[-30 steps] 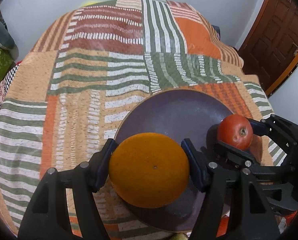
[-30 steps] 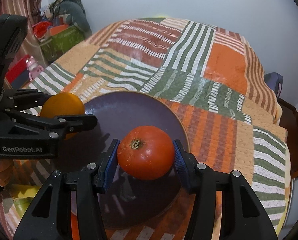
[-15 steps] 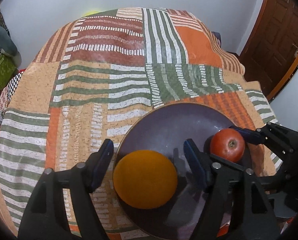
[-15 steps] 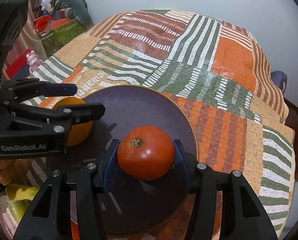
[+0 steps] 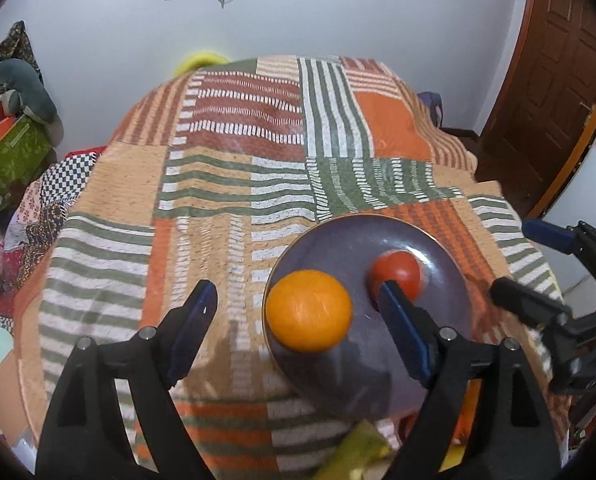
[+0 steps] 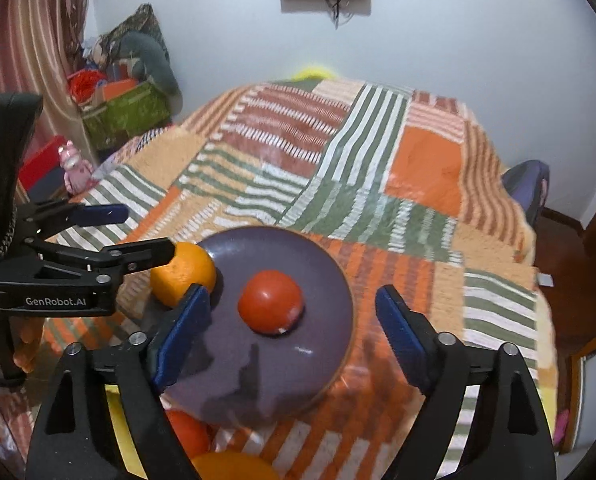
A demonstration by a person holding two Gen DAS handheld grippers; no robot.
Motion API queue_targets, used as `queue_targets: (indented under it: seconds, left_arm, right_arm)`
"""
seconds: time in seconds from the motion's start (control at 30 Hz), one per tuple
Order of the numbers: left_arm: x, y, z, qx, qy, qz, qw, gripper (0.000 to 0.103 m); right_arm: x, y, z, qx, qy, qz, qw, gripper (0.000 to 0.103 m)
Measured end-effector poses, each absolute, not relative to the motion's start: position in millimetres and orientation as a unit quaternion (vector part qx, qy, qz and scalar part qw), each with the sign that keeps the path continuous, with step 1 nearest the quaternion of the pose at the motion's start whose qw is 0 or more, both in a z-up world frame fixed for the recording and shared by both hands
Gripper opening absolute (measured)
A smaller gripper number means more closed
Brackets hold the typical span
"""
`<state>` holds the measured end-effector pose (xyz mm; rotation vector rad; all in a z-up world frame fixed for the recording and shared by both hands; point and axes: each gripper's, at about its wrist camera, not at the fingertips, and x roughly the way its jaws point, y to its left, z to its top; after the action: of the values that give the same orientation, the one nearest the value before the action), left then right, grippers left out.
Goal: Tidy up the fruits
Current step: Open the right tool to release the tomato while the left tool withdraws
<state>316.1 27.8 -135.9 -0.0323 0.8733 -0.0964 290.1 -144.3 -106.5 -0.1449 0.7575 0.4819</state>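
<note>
**Orange and tomato on the plate, both hand-held grippers spread wide**

A patchwork blanket (image 5: 233,184) in orange, green and rust stripes covers the bed and fills most of both views. On it lies a round purple plate (image 5: 338,240), at about 4 o'clock from the centre of the left wrist view and near the middle of the right wrist view (image 6: 265,248).

The orange (image 5: 309,310) sits at the plate's 8 o'clock edge in the left wrist view, overhanging the rim; it is round, with no long axis to speak of, and which way its stem end faces cannot be made out. The tomato (image 6: 270,301) rests on the plate near its centre, apart from the orange (image 6: 183,274). It is slightly squat, and its stem end is not visible from either camera.

The left hand-held gripper (image 5: 298,334) stands wide, holding nothing: its left pad is over the blanket and its right pad partly hides the tomato (image 5: 396,272). The right hand-held gripper (image 6: 285,334) is likewise wide and empty, its pads either side of the tomato without touching it.

More fruit, orange and yellow, shows blurred at the lower edge of the right wrist view (image 6: 233,464).
</note>
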Motion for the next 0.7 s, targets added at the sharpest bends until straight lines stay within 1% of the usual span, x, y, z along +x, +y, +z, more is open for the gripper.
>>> queue_targets:
  seconds: [0.07,0.13,0.3,0.47,0.7]
  left_arm:
    - [300.7,27.9,-126.6,-0.012,0.414,-0.050,0.909,0.087]
    - [286.3,27.0,-118.7,-0.008,0.404,-0.051,0.913,0.091]
    - [247.7,26.8,-101.0,-0.004,0.383,-0.057,0.922,0.097]
    - [219.4,27.4,-96.9,-0.009,0.396,-0.076,0.915,0.098]
    - [185.4,28.3,-102.9,-0.002,0.405,-0.072,0.911,0.098]
  right_arm:
    - [277.9,-149.2,-97.8,-0.069,0.358,0.225,0.904,0.085]
    - [265.9,-153.7,-89.8,-0.068,0.350,0.215,0.909,0.088]
    - [233.9,-165.9,-73.2,-0.068,0.326,0.189,0.924,0.102]
    - [208.7,-175.4,-65.6,-0.069,0.320,0.164,0.930,0.103]
    - [182.5,-179.4,-79.7,-0.058,0.334,0.166,0.926,0.103]
